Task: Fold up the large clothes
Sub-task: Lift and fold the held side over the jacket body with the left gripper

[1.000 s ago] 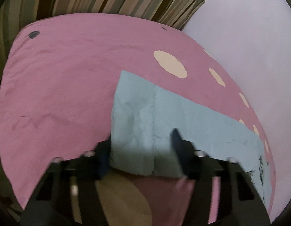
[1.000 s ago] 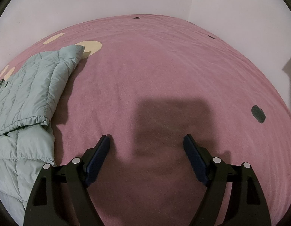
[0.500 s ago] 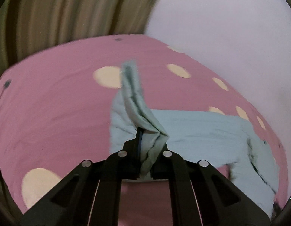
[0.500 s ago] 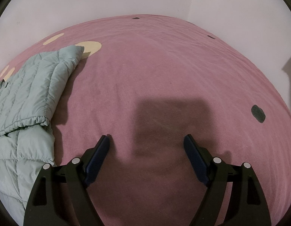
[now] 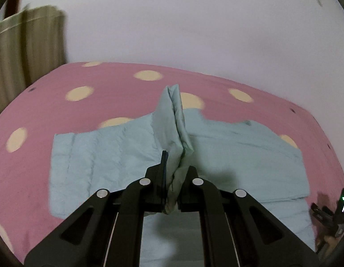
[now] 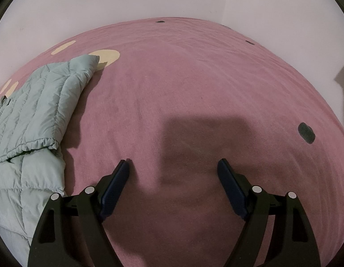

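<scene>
A pink bedspread (image 5: 49, 102) dotted with cream circles fills both views, running to a pale wall (image 5: 194, 22) at 12 o'clock, with a striped curtain (image 5: 27, 44) hanging at 10 o'clock in the left wrist view. Spread across the middle of the bedspread lies the task's garment, a pale green quilted puffer jacket (image 5: 100, 155), stretching from 9 o'clock to 3 o'clock in that view; in the right wrist view its edge and a gathered cuff sit at 9 o'clock. The left gripper (image 5: 174, 175) is clamped tight on a bunched section of the jacket, which rises from the jaws as a narrow ridge toward 12 o'clock, lifted clear of the flat panels on either side. The right gripper (image 6: 173, 175) hangs over bare bedspread well to the side of the jacket, its blue-padded jaws spread wide and holding nothing. Judging by the soft stand of the lifted fold, the jacket looks light, puffy and compressible, with a smooth shell that may slip; it will likely sag and spring back, not crease sharply. A hem, cuff or stitched seam should give the surest hold, with the free gripper best placed on a far corner to keep the panel taut during the fold.
</scene>
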{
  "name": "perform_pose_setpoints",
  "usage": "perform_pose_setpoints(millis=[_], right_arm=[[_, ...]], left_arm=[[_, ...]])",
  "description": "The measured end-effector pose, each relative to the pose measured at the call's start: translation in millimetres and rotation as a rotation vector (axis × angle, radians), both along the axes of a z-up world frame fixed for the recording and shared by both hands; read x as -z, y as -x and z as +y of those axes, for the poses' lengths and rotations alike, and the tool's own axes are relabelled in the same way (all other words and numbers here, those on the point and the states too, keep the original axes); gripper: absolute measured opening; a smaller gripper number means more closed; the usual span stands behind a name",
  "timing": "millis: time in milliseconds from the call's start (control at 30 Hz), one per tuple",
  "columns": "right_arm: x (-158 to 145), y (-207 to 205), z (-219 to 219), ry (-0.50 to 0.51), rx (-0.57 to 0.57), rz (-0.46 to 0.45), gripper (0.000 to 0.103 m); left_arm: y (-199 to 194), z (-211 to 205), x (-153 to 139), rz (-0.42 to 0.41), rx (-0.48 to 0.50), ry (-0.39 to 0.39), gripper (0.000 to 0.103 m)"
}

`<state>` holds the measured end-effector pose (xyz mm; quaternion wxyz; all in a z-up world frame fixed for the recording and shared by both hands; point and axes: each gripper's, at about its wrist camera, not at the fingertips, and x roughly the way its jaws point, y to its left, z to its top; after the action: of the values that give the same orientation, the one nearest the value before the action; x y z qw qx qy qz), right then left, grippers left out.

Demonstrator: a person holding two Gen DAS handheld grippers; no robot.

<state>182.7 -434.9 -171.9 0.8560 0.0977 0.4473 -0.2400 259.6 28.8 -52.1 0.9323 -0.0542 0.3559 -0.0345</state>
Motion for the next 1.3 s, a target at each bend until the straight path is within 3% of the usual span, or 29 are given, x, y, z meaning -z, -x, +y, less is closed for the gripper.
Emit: perform_pose_setpoints(millis=[167, 500, 733, 1100, 1167, 1233, 1300], right_arm=[[0, 0, 0, -0.003, 0.002, -0.002, 0.080], [1, 1, 2, -0.008, 0.005, -0.008, 0.081], [1, 1, 2, -0.007, 0.005, -0.008, 0.081], [2, 0, 1, -0.007, 0.004, -0.007, 0.081], [2, 1, 1, -0.008, 0.004, -0.008, 0.081], [2, 1, 1, -0.008, 0.003, -0.009, 0.081], [2, 1, 1, -0.008, 0.003, -0.009, 0.081]], left_arm=[[-14, -74, 19, 0.027, 0.102, -0.055, 0.006], [-42, -173, 65, 0.121, 0.191, -0.125, 0.006], [-40, -217, 80, 0.145, 0.238, -0.146, 0.006], [-35, -253, 87, 0.166, 0.308, -0.153, 0.007], [-34, -259, 89, 0.178, 0.321, -0.160, 0.010], [-32, -261, 88, 0.178, 0.327, -0.161, 0.021], [-28, -260, 82, 0.174, 0.327, -0.154, 0.049]])
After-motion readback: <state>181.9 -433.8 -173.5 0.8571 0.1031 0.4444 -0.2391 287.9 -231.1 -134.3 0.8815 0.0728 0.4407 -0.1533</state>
